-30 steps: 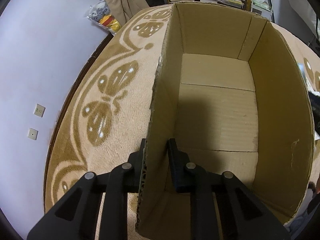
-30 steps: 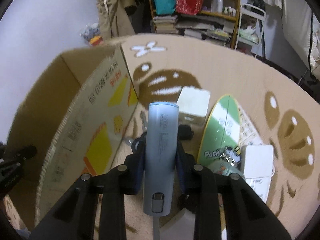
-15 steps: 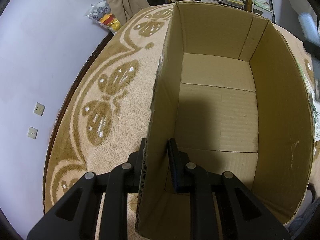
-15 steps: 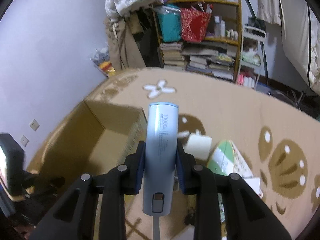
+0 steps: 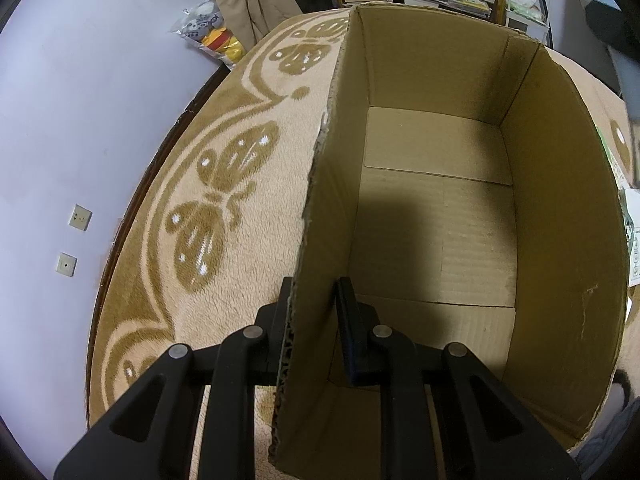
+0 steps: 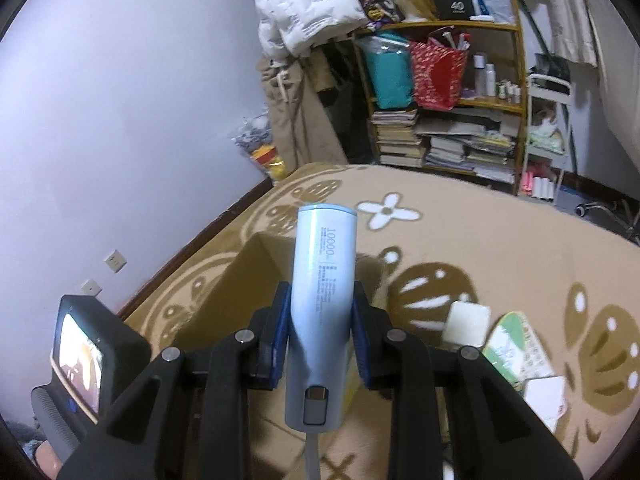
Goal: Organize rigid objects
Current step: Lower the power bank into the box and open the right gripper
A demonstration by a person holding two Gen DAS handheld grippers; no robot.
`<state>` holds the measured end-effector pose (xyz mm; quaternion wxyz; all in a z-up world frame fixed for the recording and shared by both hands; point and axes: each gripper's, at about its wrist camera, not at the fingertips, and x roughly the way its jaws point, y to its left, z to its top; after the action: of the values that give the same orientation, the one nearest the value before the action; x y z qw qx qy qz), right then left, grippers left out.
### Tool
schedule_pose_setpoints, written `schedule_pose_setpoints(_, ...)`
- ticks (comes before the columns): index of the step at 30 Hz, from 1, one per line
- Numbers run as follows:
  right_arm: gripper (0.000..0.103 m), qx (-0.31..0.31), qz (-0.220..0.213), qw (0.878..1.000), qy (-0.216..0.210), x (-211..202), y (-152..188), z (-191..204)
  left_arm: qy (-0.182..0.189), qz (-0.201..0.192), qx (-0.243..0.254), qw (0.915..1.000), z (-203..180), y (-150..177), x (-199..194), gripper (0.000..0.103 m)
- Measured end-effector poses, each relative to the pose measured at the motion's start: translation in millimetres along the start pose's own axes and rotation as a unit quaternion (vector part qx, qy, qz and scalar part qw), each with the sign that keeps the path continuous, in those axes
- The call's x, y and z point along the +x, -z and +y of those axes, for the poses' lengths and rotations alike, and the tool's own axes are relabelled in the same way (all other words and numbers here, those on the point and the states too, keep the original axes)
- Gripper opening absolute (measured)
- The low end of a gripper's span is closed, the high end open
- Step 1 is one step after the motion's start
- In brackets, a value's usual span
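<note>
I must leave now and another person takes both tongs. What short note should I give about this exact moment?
Left tongs: shut on the left wall of the cardboard box, steadying it.
Right tongs: shut on the blue power bank, held up in the air near the box.
Done: power bank picked up; the box inside shows nothing yet.
Left: put the power bank in, then the white block and other items on the rug.

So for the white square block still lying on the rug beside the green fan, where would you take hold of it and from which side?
Grip the white square block across two opposite flat edges, coming down from above. It lies flat on the rug with its broad face up, so only the thin sides offer parallel surfaces. The green fan crowds its right edge, so closing across the near and far edges looks safer.
</note>
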<state>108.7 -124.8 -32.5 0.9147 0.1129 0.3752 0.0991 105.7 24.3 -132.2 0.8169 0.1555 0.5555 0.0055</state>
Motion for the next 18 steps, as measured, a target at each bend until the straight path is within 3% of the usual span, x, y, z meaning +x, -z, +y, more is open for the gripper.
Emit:
schedule_pose_setpoints(4, 0.03, 0.011, 0.019, 1.0, -0.021, 6, 5, 4, -0.001, 0.0, 0.0, 1.0, -1, 0, 0, 0.019)
schedule_pose_setpoints(12, 0.03, 0.003, 0.021, 1.0, -0.005, 19, 12, 5, 0.0, 0.0, -0.002, 1.0, 0, -1, -1, 0.019)
schedule_pose_setpoints(13, 0.028, -0.002, 0.02, 1.0, -0.003, 20, 11, 6, -0.001, 0.0, -0.002, 1.0, 0, -1, -1, 0.019)
schedule_pose_setpoints(14, 0.018, -0.004, 0.017, 1.0, -0.003, 19, 12, 7, 0.0, -0.001, -0.003, 1.0, 0, 0, -1, 0.019)
schedule_pose_setpoints(18, 0.017, -0.017, 0.001, 1.0, 0.003, 13, 7, 10, 0.004, -0.002, -0.008, 1.0, 1, 0, -2, 0.018)
